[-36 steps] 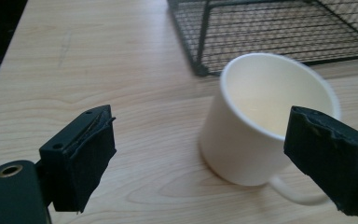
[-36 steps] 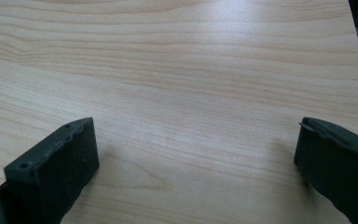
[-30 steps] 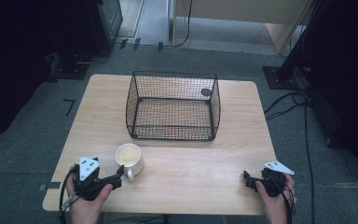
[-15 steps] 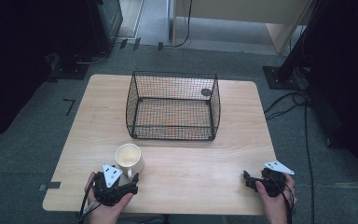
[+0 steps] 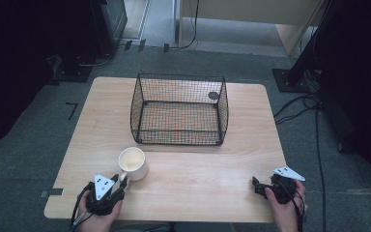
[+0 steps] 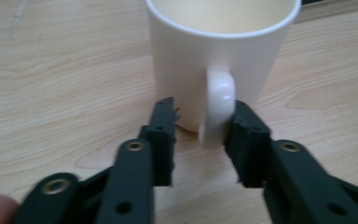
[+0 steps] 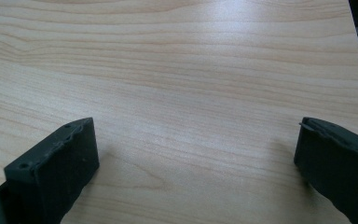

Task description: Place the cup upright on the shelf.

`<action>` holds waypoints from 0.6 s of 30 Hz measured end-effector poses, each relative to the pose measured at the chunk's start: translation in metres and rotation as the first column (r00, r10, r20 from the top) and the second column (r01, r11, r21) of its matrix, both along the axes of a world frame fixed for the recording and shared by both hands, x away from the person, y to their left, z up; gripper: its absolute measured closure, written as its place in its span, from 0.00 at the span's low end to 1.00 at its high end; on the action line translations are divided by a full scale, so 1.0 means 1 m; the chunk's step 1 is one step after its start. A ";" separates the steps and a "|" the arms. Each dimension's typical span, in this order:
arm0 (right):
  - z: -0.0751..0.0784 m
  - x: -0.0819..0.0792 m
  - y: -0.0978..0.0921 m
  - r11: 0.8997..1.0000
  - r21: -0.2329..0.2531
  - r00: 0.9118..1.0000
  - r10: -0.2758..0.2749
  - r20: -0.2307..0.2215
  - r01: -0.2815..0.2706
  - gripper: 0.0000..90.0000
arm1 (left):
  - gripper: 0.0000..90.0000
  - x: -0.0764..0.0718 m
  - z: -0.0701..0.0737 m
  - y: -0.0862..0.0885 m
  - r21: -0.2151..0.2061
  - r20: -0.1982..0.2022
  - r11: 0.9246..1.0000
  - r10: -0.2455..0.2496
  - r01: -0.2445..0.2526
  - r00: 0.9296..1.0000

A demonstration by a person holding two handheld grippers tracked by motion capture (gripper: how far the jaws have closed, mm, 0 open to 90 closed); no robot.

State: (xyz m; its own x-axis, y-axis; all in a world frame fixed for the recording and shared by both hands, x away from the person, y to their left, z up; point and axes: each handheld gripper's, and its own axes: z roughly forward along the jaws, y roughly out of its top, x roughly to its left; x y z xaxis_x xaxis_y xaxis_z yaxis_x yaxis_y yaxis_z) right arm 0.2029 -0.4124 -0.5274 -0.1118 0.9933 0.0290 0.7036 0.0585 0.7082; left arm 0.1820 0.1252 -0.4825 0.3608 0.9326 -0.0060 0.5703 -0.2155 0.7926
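White mug (image 6: 219,51) handle now between spread left gripper (image 6: 200,133) jaws, right gripper (image 7: 196,154) unmoved, spread

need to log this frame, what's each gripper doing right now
Left gripper: open, jaws either side of the mug handle, not yet clamped.
Right gripper: open wide, holding nothing, over the table.

White mug (image 5: 134,163), black wire basket (image 5: 179,109), pale wood-grain table (image 5: 207,186)
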 end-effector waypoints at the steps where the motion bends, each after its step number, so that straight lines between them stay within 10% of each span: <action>1: 0.000 0.000 0.000 1.000 0.000 1.000 0.000 0.000 0.000 0.00 | 0.78 0.001 0.000 0.003 -0.002 0.000 1.000 -0.002 0.002 1.000; 18: 0.000 0.001 -0.001 1.000 -0.004 1.000 -0.004 0.004 0.004 0.00 | 0.90 0.011 0.011 -0.001 0.021 0.064 0.989 -0.147 0.146 0.987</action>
